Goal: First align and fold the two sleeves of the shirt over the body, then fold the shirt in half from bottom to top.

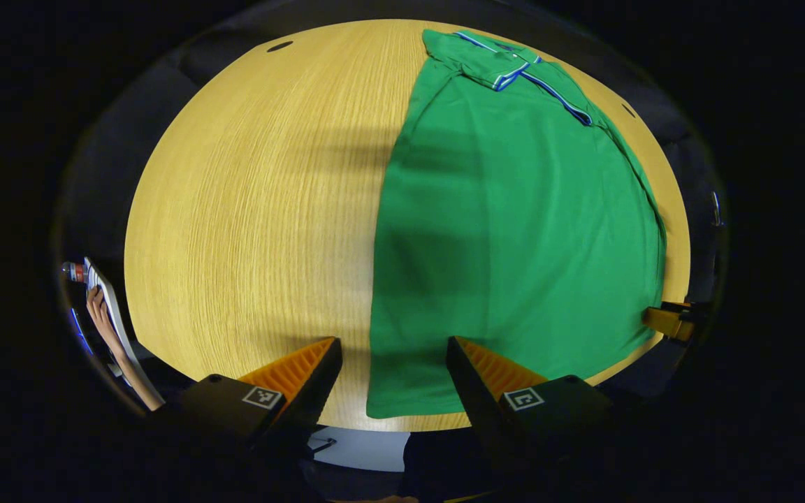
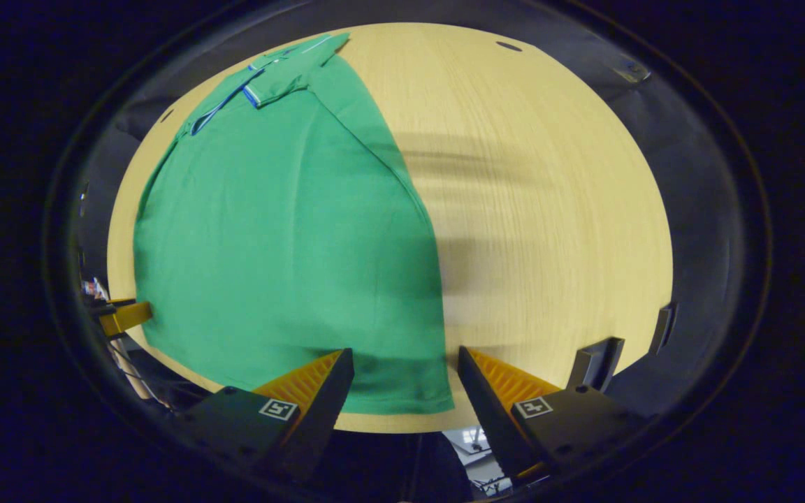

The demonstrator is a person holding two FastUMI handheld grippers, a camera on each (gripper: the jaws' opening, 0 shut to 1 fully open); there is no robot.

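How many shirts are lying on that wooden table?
1: a green shirt lies flat on the wooden table, collar at the far edge, hem at the near edge. Nothing suggests another beneath it.

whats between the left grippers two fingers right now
In the left gripper view, the left gripper stands open over the shirt's bottom left corner and bare table beside it.

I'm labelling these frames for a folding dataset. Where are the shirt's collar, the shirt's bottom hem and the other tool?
collar (image 1: 502, 68): left gripper view, on its striped edge.
bottom hem (image 2: 402, 404): right gripper view, on the near edge between this tool's fingers.
right tool (image 1: 669, 321): left gripper view, on its finger at the shirt's corner.
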